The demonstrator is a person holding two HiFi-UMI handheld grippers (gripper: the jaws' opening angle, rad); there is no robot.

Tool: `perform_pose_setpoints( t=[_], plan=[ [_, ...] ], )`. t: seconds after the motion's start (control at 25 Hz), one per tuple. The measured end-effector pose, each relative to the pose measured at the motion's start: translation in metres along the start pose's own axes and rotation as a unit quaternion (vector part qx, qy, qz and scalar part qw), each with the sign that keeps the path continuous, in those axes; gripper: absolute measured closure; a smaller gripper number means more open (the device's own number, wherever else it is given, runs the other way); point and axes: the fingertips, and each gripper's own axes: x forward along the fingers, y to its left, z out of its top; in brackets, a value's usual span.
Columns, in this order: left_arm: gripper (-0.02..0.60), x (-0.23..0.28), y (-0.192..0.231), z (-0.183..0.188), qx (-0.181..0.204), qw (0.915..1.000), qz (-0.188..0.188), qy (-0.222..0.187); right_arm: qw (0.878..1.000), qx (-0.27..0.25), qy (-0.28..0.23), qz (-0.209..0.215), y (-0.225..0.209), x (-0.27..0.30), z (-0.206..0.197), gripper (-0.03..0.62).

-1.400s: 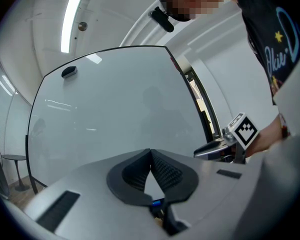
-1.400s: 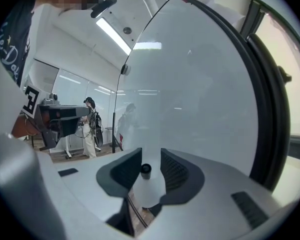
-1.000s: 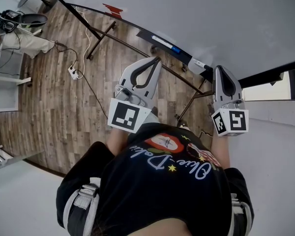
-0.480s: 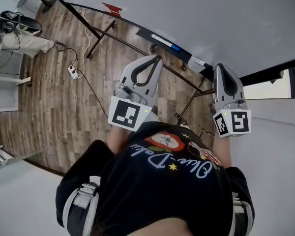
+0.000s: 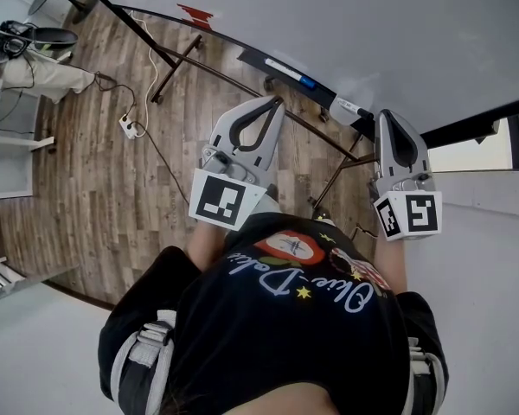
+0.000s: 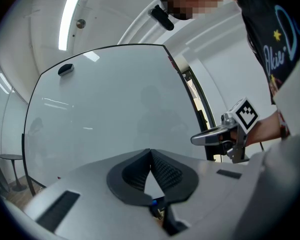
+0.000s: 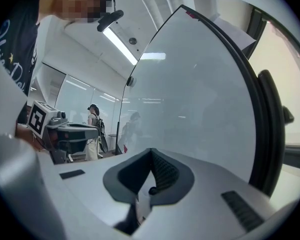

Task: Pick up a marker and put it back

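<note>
Wood-plank floor (image 5: 95, 171), a whiteboard (image 5: 372, 33), a lit ceiling light strip (image 6: 69, 19).

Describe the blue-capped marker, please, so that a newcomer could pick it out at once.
Start at the big whiteboard filling the head view's upper right; a dark tray runs along its lower edge. Two white markers lie there: the blue-capped marker is the left one, while the black-tipped marker lies by the right gripper.
</note>
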Motion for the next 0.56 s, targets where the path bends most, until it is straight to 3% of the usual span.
perform_pose_setpoints(
  t=[0.56],
  plan=[
    [0.578, -0.0013, -0.0026, -0.0014, -0.001, 1.0, 0.001, 0.002, 1.0, 0.0, -0.006, 0.0, -0.0009, -0.0036, 0.0022, 0.594]
  ],
)
